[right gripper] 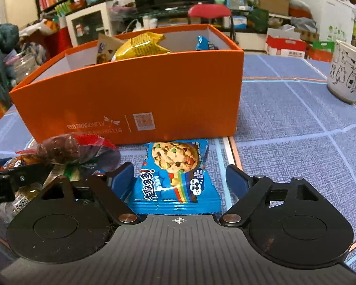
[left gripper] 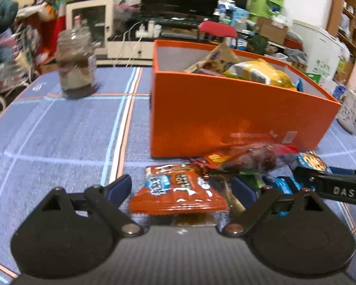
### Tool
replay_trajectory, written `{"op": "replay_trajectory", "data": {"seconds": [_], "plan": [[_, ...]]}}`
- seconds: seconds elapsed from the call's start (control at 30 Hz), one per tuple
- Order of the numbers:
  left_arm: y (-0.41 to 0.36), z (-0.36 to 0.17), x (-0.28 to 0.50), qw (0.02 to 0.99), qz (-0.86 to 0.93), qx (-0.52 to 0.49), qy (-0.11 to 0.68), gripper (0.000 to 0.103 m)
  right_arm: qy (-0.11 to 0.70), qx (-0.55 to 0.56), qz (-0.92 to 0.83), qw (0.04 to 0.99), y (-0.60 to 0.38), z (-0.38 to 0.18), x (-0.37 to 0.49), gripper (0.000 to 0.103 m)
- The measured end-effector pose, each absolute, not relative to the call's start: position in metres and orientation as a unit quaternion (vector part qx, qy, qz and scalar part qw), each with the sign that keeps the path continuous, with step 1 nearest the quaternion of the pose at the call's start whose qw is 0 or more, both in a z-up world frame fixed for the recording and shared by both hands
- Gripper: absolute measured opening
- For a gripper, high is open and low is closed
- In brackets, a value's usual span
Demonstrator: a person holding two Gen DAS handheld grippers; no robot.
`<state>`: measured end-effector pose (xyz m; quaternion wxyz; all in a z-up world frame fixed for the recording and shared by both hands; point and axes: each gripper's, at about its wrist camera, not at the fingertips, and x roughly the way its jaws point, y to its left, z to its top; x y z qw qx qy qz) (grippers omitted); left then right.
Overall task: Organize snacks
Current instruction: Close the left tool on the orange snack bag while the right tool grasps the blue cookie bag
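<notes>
Both grippers are parked low over the blue woven-look tablecloth, the one with thin white and orange stripes.

The left gripper has its jaws spread wide, and a glossy orange-brown snack packet lies flat between them with its crimped bottom edge toward the camera. It fills most of the gap, but I can't tell if the blue pads are actually touching it. Just ahead of the jaws and a bit right there's a crinkly clear bag with dark round lumps inside and a red end.

The right gripper is also wide open. A shiny blue cookie packet, flat and rectangular with a chocolate-chip cookie and a rainbow printed on it, lies between the fingers. The left pad looks right at its edge, while the right pad is clearly apart from it. The top of the packet nearly reaches the orange cardboard box dead ahead of the jaws.

That box is matte, rigid, white inside, and already holds a puffy yellow foil bag plus a couple of other wrappers.

Off to the right of the right jaws is a white ceramic mug with cat drawings. Ahead-left of the left jaws is a blurry glass jar.
</notes>
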<state>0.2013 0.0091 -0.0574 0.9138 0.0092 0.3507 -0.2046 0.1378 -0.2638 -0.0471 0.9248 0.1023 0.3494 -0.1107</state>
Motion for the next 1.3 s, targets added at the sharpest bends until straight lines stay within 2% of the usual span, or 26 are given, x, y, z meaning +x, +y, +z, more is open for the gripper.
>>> {"op": "replay_trajectory", "data": {"seconds": [0.27, 0.4, 0.5, 0.77, 0.97, 1.3], "plan": [[0.012, -0.058, 0.204, 0.915, -0.189, -0.004, 0.357, 0.091, 0.356, 0.135, -0.101, 0.919, -0.275, -0.048, 0.138, 0.065], [0.008, -0.057, 0.203, 0.916, -0.186, 0.007, 0.355, 0.086, 0.357, 0.115, -0.108, 0.921, -0.273, -0.05, 0.139, 0.064], [0.005, -0.057, 0.202, 0.914, -0.191, 0.011, 0.356, 0.075, 0.357, 0.111, -0.109, 0.921, -0.274, -0.049, 0.14, 0.056], [0.005, -0.061, 0.204, 0.912, -0.191, 0.011, 0.362, 0.074, 0.362, 0.069, -0.108, 0.923, -0.266, -0.051, 0.142, 0.054], [0.005, -0.063, 0.206, 0.911, -0.19, 0.009, 0.367, 0.072, 0.369, 0.059, -0.101, 0.922, -0.267, -0.048, 0.142, 0.036], [0.008, -0.053, 0.199, 0.916, -0.187, 0.01, 0.355, 0.071, 0.365, 0.047, -0.088, 0.926, -0.265, -0.042, 0.136, 0.035]]}}
